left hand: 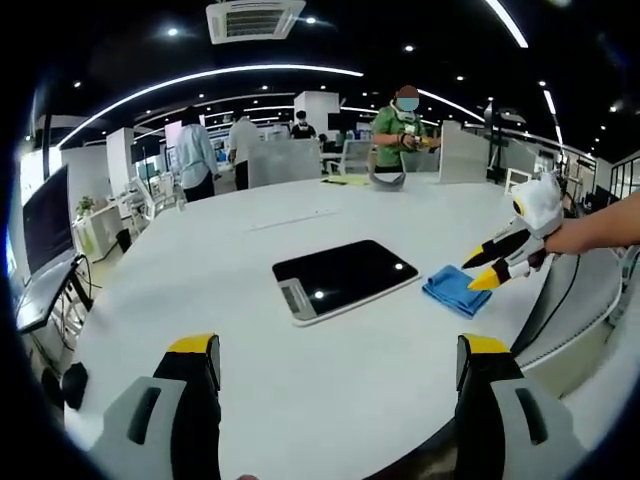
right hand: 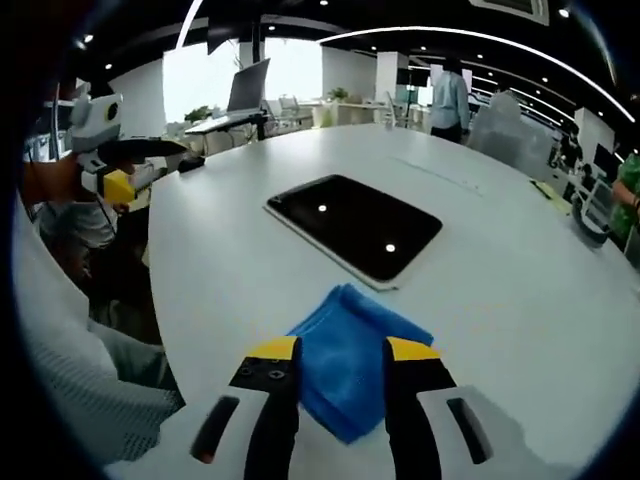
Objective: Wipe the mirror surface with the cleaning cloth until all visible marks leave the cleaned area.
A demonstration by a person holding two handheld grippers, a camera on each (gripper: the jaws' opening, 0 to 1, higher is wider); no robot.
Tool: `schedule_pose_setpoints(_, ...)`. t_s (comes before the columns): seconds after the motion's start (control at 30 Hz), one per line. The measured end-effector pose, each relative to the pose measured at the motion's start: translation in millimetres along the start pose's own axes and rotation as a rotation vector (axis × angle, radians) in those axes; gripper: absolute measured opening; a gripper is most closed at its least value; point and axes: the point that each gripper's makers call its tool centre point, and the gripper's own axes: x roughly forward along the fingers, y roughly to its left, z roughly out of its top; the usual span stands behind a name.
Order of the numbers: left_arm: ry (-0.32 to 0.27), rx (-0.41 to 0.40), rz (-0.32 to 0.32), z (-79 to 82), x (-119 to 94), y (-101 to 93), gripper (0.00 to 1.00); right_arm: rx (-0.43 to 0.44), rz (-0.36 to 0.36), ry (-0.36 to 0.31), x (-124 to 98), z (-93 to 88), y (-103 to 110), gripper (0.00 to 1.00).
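A large white round table (left hand: 330,350) carries a flat rectangular mirror (left hand: 345,278) with a dark reflecting face and a pale frame, lying near the middle of the tabletop. Ceiling lights show as small bright spots on its surface. A folded blue cleaning cloth (left hand: 456,290) lies on the table just beside the mirror's right edge, apart from it by a narrow strip of white.

In the left gripper view, the left gripper (left hand: 340,360) hangs over the near part of the table, well short of the mirror, with its yellow-tipped jaws spread wide and nothing between them. The right gripper (left hand: 487,268) comes in from the right, held by a person's hand (left hand: 572,236), its yellow and black tips just above the cloth's far right edge.

In the right gripper view, the right gripper (right hand: 340,350) has its jaws apart, one on each side of the blue cloth (right hand: 352,360), which lies flat under them; it is unclear whether the tips touch it. The mirror (right hand: 355,225) lies beyond the cloth. At far left the left gripper (right hand: 112,180) shows by the table's rim.

In the background several people stand among office desks and chairs (left hand: 355,155).
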Motion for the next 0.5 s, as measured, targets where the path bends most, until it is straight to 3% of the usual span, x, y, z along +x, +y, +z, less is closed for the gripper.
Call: schedule_pose_setpoints(0.5, 0.02, -0.008, -0.018, -4.5, 4, 4.9, 0.99, 0.019, -0.016, 0.077, 15, -16.0, -9, 0.26)
